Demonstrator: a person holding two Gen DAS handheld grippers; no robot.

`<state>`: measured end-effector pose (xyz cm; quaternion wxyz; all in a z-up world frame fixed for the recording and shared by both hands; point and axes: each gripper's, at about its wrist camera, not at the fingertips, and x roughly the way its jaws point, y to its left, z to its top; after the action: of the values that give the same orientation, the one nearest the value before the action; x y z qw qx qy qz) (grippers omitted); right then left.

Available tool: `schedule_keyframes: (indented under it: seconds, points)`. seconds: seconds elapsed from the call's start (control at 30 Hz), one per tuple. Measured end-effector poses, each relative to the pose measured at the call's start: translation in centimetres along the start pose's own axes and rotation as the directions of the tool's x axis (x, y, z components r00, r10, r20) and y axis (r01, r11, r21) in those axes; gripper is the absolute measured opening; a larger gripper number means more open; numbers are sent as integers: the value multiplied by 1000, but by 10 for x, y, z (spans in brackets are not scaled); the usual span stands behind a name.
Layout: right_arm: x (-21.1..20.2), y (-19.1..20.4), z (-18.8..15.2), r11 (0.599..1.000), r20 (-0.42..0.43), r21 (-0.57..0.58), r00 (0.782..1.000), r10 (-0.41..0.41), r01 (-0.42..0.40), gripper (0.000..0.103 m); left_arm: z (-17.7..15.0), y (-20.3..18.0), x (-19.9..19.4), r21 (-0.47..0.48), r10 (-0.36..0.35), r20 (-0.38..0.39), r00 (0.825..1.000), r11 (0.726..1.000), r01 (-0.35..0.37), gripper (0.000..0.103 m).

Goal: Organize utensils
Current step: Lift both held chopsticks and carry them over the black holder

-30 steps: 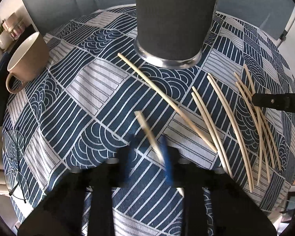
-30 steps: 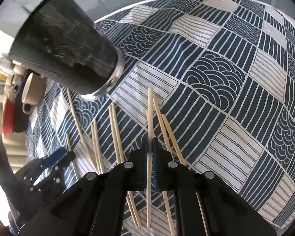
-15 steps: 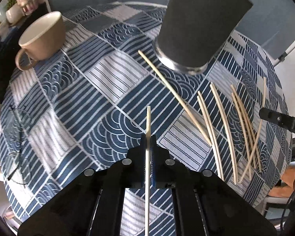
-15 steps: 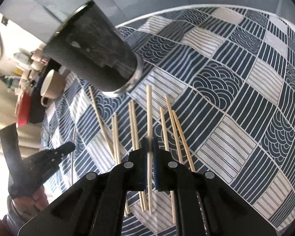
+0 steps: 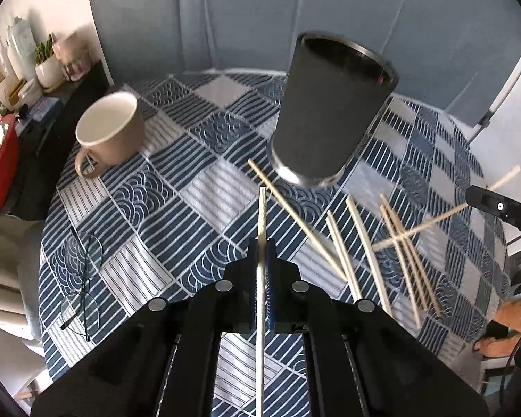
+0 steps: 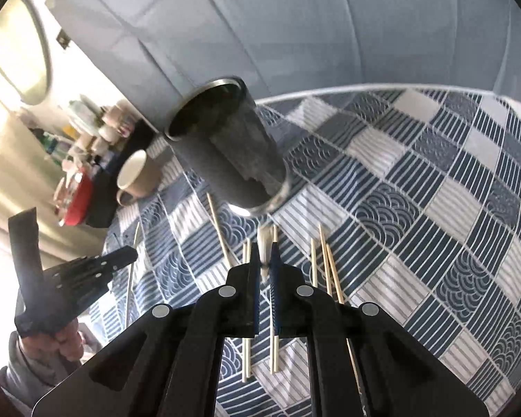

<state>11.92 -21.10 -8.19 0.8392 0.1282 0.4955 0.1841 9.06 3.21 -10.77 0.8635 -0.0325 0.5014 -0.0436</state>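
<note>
My left gripper (image 5: 262, 245) is shut on one pale wooden chopstick (image 5: 261, 208), which runs straight up between the pads and hangs above the cloth. My right gripper (image 6: 265, 260) is shut on another chopstick (image 6: 264, 241), whose tip is blurred. A dark tumbler (image 5: 333, 114) with a steel rim stands upright just beyond both grippers; its open mouth (image 6: 208, 107) shows. Several loose chopsticks (image 5: 354, 239) lie on the cloth below it, also seen under the right gripper as loose chopsticks (image 6: 326, 267). The right gripper (image 5: 476, 197) shows at the right edge with its chopstick (image 5: 444, 215).
A beige mug (image 5: 111, 132) stands left of the tumbler on the round table's blue patterned cloth (image 5: 198, 187). Folded glasses (image 5: 81, 278) lie near the left edge. A cluttered dark shelf (image 5: 34, 104) sits beyond it. A hand (image 6: 66, 340) holds the left gripper (image 6: 128, 255).
The left gripper shut on a chopstick and lifted it off the cloth. Both grippers rose with their chopsticks, so the table looks smaller and the tumbler's rim has come into view.
</note>
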Motion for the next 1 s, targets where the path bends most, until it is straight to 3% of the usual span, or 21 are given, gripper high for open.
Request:
schedule_keyframes:
  seconds: [0.23, 0.4, 0.53, 0.73, 1.0]
  points:
    - [-32, 16, 18, 998, 69, -62, 998, -5, 10, 5, 20, -4, -26, 5, -18, 94, 995, 1000, 18, 4]
    - [-57, 29, 46, 994, 125, -113, 992, 7, 7, 5, 50, -5, -51, 13, -27, 191, 981, 1000, 25, 4]
    - [-78, 45, 76, 985, 189, -174, 982, 18, 15, 5, 83, -9, -72, 27, -12, 272, 962, 1000, 5, 4]
    - [-96, 68, 120, 971, 258, -238, 966, 32, 31, 5, 128, -20, -94, 48, -44, 380, 924, 998, 28, 4]
    - [-77, 87, 152, 968, 212, -252, 976, 44, 11, 5, 171, -31, -91, 78, -112, 451, 886, 993, 87, 4]
